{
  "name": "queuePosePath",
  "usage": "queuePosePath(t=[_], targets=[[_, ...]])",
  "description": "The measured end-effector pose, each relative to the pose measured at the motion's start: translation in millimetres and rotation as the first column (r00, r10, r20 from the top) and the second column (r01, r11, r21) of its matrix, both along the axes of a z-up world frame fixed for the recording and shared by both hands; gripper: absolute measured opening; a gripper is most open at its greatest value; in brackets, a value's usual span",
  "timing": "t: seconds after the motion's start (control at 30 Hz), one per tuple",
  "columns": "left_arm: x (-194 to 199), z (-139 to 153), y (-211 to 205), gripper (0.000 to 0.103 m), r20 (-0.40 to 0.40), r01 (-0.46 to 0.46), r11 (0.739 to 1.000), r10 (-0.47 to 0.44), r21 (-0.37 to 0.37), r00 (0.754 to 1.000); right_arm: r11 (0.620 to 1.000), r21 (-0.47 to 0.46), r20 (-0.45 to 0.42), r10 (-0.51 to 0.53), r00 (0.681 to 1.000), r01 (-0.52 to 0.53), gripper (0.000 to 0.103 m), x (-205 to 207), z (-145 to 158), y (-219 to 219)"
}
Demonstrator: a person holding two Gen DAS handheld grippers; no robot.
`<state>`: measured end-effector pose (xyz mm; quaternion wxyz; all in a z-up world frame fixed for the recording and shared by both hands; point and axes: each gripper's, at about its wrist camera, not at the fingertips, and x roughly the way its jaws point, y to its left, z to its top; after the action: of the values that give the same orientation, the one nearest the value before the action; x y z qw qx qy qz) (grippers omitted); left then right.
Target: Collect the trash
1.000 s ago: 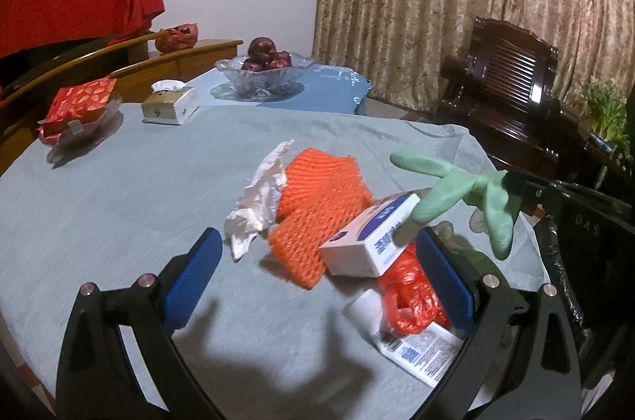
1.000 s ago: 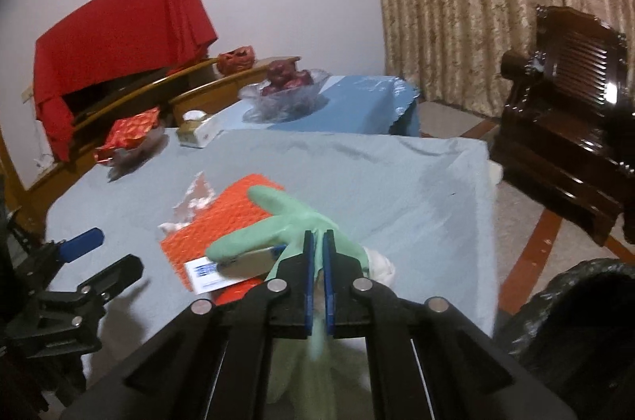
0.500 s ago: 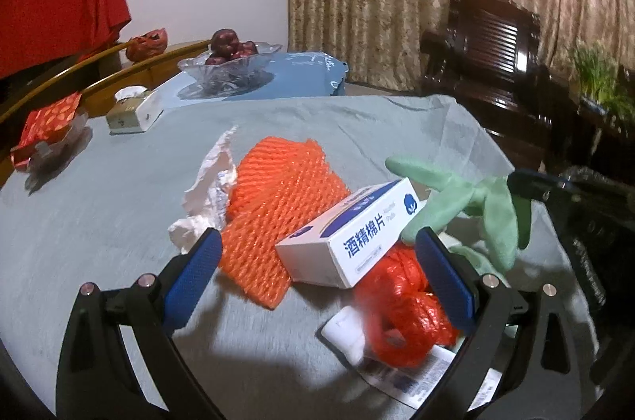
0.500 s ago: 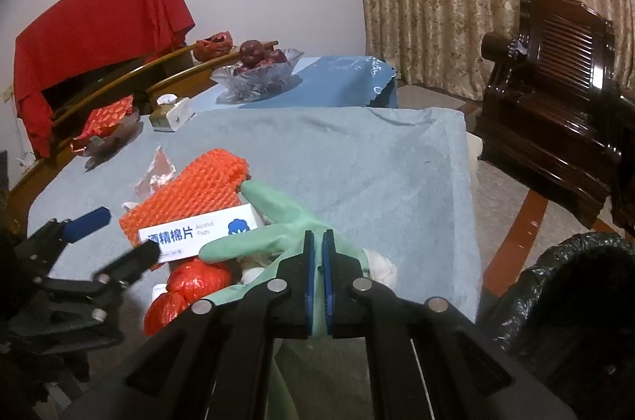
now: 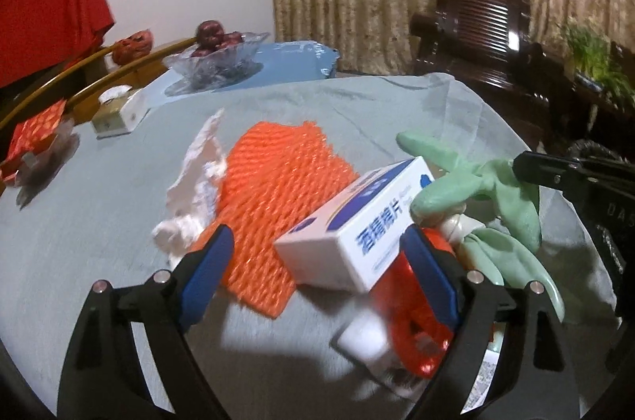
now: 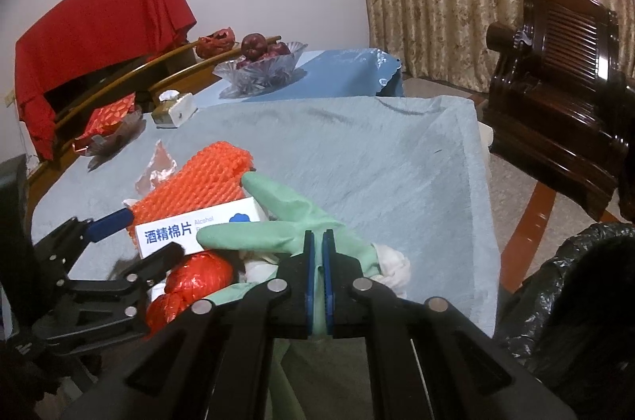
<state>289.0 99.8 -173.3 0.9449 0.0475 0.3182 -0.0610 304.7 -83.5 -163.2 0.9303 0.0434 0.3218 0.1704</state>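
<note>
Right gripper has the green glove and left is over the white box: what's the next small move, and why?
Probably ease the left gripper forward and close on the white box. Its jaws have just been closing but touch nothing yet, with the box between them. The right gripper is shut on the green glove, so it is busy.

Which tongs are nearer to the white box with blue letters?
Left. The left tongs stand open around the white box; the right tongs are shut on the green glove just beside it.
</note>
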Motion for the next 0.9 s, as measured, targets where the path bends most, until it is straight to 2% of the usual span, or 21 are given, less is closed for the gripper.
queuePosePath(t=[0.2, 0.27, 0.33, 0.37, 0.47, 0.57, 0.6, 0.67, 0.73, 0.9], targets=[[7, 0, -4, 0.083, -0.011, 0.05, 0.999, -0.05, 0.001, 0.999, 1.0, 0.002, -0.009, 0.001, 1.0, -0.001, 0.004, 1, -3, 2], [7, -1, -2, 0.068, -0.026, 0.068, 0.997, -0.069, -0.028, 0.997, 1.0, 0.004, -0.015, 0.001, 1.0, -0.001, 0.004, 1, -5, 2], [5, -3, -2, 0.062, -0.038, 0.081, 0.995, -0.083, -0.055, 0.996, 1.0, 0.009, -0.02, 0.0, 1.0, 0.0, 0.004, 1, -7, 2], [4, -3, -2, 0.054, -0.044, 0.089, 0.994, -0.092, -0.066, 0.995, 1.0, 0.009, -0.021, 0.0, 1.0, 0.001, 0.004, 1, -7, 3], [-1, -2, -5, 0.048, -0.059, 0.106, 0.989, -0.113, -0.106, 0.992, 1.0, 0.005, -0.022, -0.002, 1.0, 0.002, 0.004, 1, -7, 3], [-8, -1, -6, 0.049, -0.07, 0.116, 0.982, -0.128, -0.15, 0.989, 1.0, 0.006, -0.024, -0.007, 1.0, 0.008, 0.004, 1, -7, 0], [-10, -1, -5, 0.053, -0.072, 0.112, 0.982, -0.124, -0.149, 0.99, 1.0, 0.006, -0.025, -0.007, 1.0, 0.007, 0.004, 1, -7, 0], [-11, 0, 1, 0.067, -0.072, 0.074, 0.986, -0.085, -0.146, 0.994, 1.0, 0.002, -0.027, -0.004, 1.0, 0.004, 0.004, 1, -8, 0], [-9, -1, 10, 0.075, -0.075, 0.037, 0.988, -0.048, -0.152, 0.996, 1.0, 0.003, -0.03, -0.002, 1.0, 0.002, 0.004, 2, -9, 1], [4, -10, 23, 0.082, -0.125, 0.019, 0.978, -0.046, -0.21, 0.991, 1.0, 0.001, -0.038, 0.005, 0.999, -0.005, 0.004, 1, -12, 5]])
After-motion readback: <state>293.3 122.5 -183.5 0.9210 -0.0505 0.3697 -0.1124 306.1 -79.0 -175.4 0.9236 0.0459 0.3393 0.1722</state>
